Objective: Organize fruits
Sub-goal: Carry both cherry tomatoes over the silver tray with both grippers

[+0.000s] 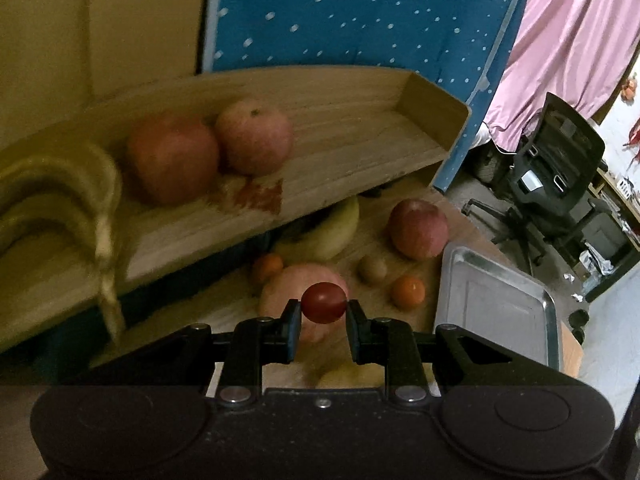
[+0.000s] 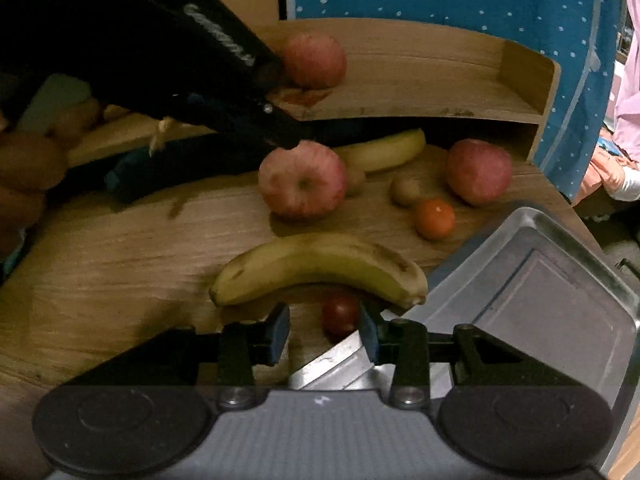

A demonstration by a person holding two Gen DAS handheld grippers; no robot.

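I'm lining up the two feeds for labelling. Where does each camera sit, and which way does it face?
Left wrist: on the left gripper, looking down past its jaws, shut on a cherry tomato, at the wooden shelf holding two apples.
Right wrist: on the right gripper, jaws open, facing a banana; the left gripper crosses the upper left.
Shared: shelf, metal tray, striped apple.

Dim rm, blue dotted cloth [image 1: 360,16], pink curtain [image 1: 572,40], blk office chair [image 1: 560,168], wood desk [image 2: 100,248]

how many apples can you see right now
4. Two apples sit side by side on the shelf: and. Two are on the table below: and. Others may be hidden.
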